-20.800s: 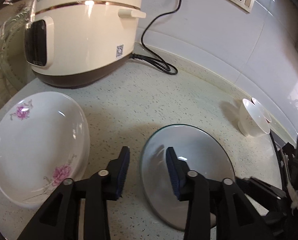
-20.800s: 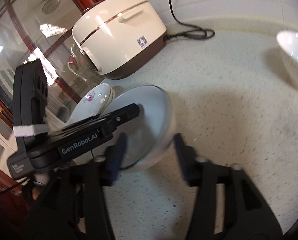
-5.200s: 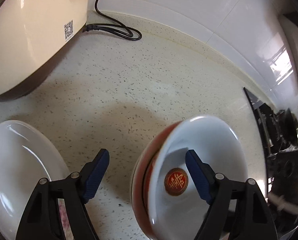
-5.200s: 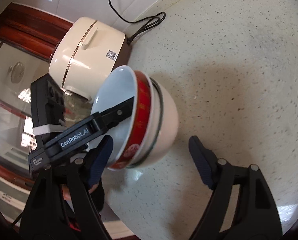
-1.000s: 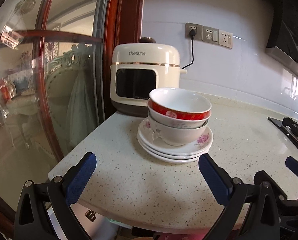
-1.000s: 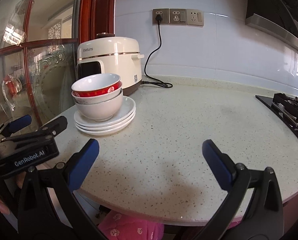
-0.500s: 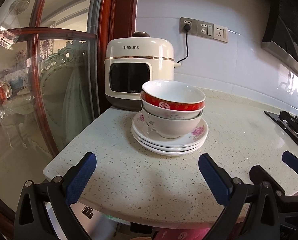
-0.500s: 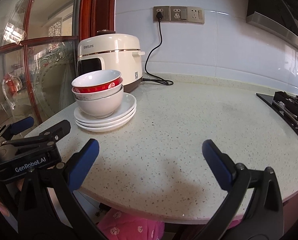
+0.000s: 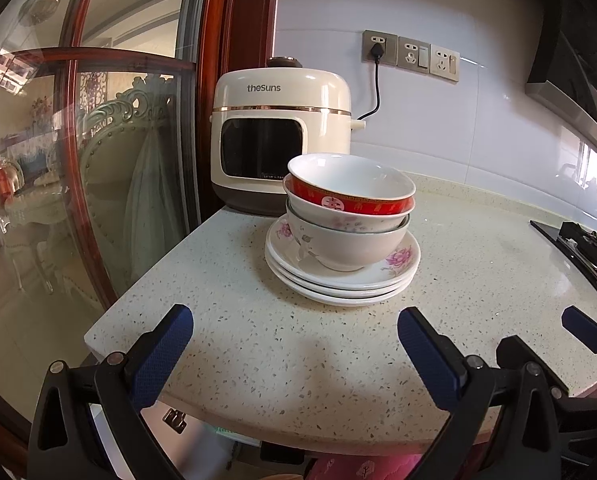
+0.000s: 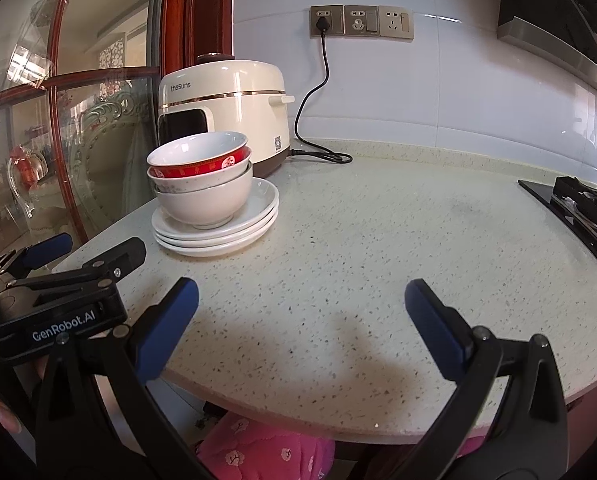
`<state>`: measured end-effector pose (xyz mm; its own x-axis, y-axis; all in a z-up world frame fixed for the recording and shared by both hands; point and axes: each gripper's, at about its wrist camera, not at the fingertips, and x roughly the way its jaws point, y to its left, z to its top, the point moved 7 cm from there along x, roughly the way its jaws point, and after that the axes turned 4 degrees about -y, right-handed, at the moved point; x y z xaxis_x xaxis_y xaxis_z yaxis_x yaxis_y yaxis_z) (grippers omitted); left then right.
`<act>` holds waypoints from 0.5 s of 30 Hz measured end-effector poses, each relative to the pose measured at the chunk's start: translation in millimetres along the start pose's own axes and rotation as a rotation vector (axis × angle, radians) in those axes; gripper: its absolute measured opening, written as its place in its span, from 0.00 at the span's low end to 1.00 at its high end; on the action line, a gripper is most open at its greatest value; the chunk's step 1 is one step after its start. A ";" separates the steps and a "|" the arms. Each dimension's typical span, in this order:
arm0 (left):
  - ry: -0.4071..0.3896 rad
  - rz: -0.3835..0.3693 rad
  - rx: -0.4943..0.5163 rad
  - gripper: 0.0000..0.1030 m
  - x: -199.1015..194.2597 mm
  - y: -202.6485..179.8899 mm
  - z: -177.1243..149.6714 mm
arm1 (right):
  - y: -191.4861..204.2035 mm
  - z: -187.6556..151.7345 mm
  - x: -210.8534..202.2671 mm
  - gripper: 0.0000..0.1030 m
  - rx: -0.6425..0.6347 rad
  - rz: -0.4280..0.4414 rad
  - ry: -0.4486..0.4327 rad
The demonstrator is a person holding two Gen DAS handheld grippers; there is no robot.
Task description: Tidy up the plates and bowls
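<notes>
The top bowl (image 9: 350, 188) is white inside with a red outer band carrying gold trim and a white medallion. The lower bowls (image 9: 344, 240) are white, one with faint pink flowers. The plates (image 9: 394, 264) are white with pink-purple blossoms. The surface (image 9: 478, 272) is cream, speckled dark. The rice cooker (image 9: 280, 136) is cream with a gold stripe, brown base and black window. Both tongs (image 9: 294, 344) (image 10: 300, 316) are black with blue pads (image 9: 162, 354).

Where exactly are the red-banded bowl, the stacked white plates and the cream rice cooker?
Red-banded white bowl (image 9: 350, 202), left wrist view, on its red outer band.
Stacked white floral plates (image 9: 394, 268), left wrist view, on the top plate's rim.
Cream rice cooker (image 10: 234, 108), right wrist view, on its side wall.
</notes>
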<state>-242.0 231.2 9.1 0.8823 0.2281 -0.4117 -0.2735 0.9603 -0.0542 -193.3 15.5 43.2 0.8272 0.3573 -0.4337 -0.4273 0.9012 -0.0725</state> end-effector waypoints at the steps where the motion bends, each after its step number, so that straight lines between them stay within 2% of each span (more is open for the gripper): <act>1: 0.001 -0.002 0.000 1.00 0.2 0.2 0.2 | 0.0 -0.2 0.0 1.00 0.001 0.000 0.001; 15: 0.001 -0.004 0.002 1.00 0.8 1.5 0.0 | 2.2 -2.2 1.5 1.00 0.005 0.001 0.006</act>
<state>-241.7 232.8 8.7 0.8828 0.2245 -0.4126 -0.2695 0.9615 -0.0535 -193.8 17.4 40.4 0.8243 0.3569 -0.4395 -0.4265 0.9020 -0.0673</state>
